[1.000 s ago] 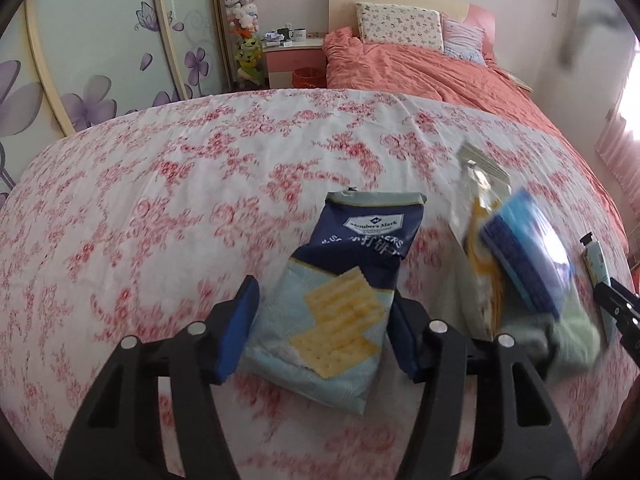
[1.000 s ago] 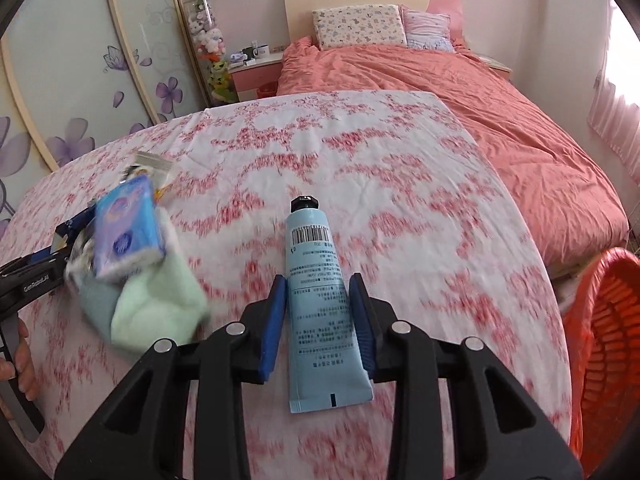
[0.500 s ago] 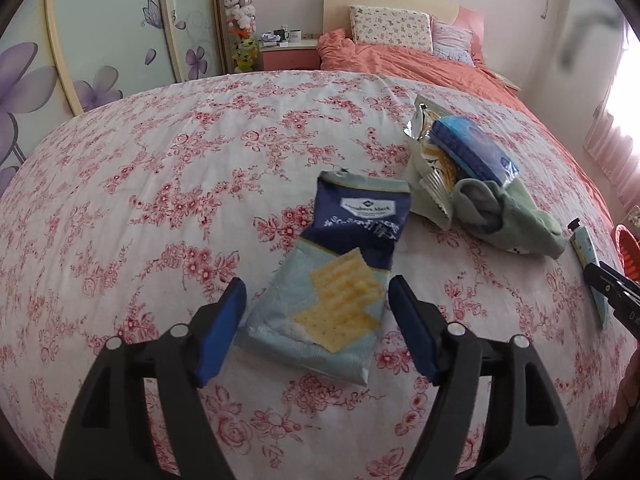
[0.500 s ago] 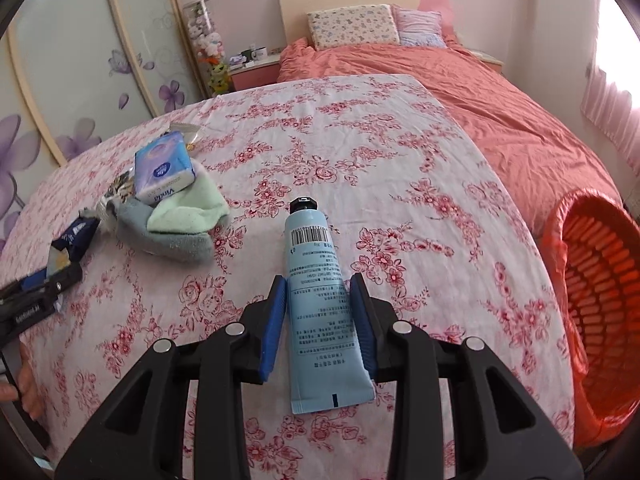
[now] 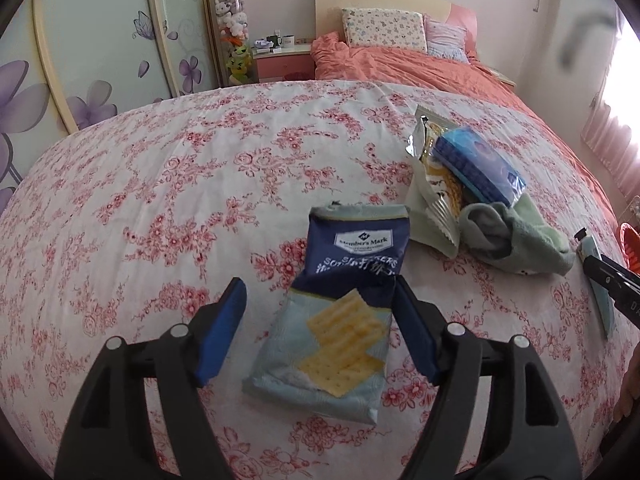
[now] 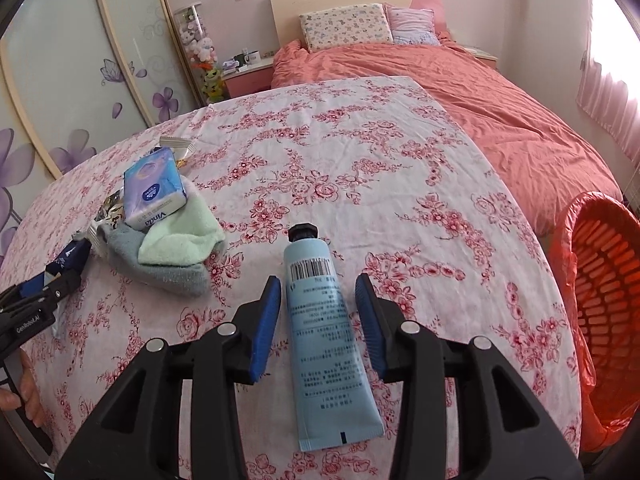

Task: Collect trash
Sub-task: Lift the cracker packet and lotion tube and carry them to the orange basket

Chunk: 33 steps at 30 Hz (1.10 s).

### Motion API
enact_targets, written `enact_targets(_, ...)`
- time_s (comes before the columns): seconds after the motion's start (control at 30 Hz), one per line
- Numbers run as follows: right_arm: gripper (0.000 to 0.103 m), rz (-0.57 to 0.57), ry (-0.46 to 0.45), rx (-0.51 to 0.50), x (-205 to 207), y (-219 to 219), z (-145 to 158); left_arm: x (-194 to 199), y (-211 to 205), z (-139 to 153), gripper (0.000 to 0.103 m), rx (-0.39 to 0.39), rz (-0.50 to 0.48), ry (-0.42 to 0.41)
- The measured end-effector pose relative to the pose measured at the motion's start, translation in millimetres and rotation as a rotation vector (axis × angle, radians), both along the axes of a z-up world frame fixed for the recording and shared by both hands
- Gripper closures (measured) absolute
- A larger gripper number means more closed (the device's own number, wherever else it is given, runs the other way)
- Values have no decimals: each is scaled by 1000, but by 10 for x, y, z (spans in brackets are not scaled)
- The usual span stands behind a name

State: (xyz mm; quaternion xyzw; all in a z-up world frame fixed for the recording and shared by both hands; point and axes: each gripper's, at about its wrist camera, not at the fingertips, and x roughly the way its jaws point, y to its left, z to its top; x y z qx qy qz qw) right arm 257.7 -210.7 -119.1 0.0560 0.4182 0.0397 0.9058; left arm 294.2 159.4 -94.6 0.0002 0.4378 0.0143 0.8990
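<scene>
1. We are holding the left gripper (image 5: 318, 320) with its jaws apart around the cracker packet (image 5: 340, 320). The packet is lying on the floral sheet (image 5: 180, 184) between the pads; the right-hand pad looks to be touching its edge, the left-hand pad is standing clear. These jaws have just been opening.
2. We are holding the right gripper (image 6: 318, 322) with its jaws apart on either side of the blue tube (image 6: 324, 328), a gap showing on both sides. They have just been opening too, so nothing is clamped.
3. We are judging the collecting as barely started: the orange basket (image 6: 600, 288), off to the right of the right gripper, is showing no trash in the part we see.
4. Ahead and left of the right gripper, a tissue pack (image 6: 154, 188) is sitting on green and grey cloths (image 6: 176, 248), partly covering a foil wrapper (image 5: 426, 168).
5. We are seeing only part of the basket; its floor is cut off. The wrapper's contents are hidden.
</scene>
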Motion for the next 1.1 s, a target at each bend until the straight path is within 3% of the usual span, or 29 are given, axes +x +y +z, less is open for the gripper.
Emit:
enact_targets(0.37,67,0,3,-4,-27,19,0,38,39,-66,40,-14,-9,10)
enact_targets(0.67,67,-3,11,-101,-16,153,2,-3,99,-62,41,-43,20,2)
enact_targets(0.97,67,18,10,-98,9,171,13,7,77,-59,41,-27,-7,7)
enact_targets(1.1,74,29,5,-78,8,136,16,-12,117,-51,52,-22,-14,5)
